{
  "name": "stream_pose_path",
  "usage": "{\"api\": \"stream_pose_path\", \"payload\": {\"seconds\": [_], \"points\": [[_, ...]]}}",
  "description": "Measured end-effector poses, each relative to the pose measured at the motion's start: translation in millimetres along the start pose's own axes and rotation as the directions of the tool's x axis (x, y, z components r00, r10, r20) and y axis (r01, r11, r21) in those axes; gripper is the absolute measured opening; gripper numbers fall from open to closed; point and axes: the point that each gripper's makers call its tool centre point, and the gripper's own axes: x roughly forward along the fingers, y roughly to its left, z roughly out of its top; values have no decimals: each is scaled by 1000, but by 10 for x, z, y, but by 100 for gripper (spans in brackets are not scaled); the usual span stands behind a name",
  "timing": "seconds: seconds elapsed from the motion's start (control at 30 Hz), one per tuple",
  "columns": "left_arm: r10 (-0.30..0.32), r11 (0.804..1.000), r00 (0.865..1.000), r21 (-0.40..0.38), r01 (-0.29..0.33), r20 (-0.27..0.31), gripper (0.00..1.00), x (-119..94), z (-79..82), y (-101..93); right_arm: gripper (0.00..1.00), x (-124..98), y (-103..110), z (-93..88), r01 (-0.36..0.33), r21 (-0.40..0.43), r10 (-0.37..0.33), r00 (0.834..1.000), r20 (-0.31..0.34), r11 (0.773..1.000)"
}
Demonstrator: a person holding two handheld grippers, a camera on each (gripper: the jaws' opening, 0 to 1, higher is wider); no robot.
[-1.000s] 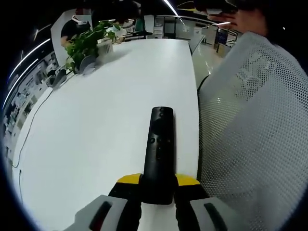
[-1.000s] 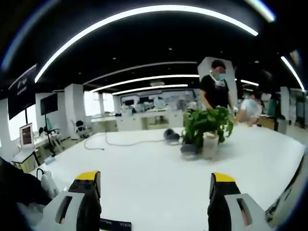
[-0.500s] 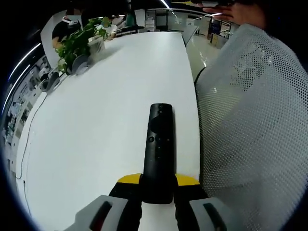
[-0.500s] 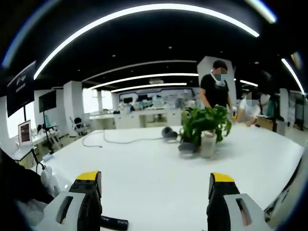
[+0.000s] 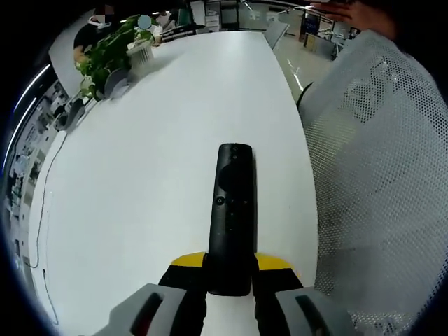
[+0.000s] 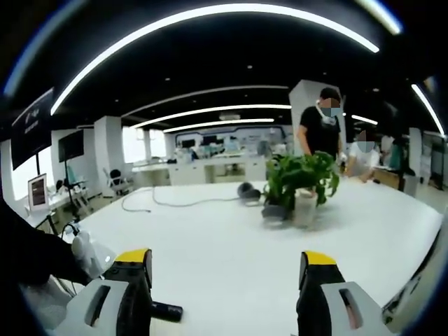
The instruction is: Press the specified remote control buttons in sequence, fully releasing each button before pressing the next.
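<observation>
Left gripper view: the left gripper (image 5: 229,280) clamps the slim black remote control (image 5: 232,213), buttons up, above the white tabletop (image 5: 140,168); right gripper view: the right gripper (image 6: 225,288) gapes wide, empty, the remote's tip (image 6: 166,312) beside its left jaw.
</observation>
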Motion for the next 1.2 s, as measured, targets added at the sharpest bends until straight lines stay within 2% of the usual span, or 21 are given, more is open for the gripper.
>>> {"api": "stream_pose_path", "payload": {"seconds": [0.67, 1.0, 1.2], "points": [[44, 998, 997, 43, -41, -69, 24, 12, 3, 628, 78, 45, -19, -134, 14, -43, -18, 997, -79, 999], [53, 998, 996, 26, -51, -70, 24, 61, 33, 925, 76, 73, -9, -202, 9, -54, -15, 993, -115, 998], [73, 996, 993, 53, -69, -89, 24, 72, 55, 1143, 76, 89, -4, -251, 7, -63, -16, 990, -143, 998]]}}
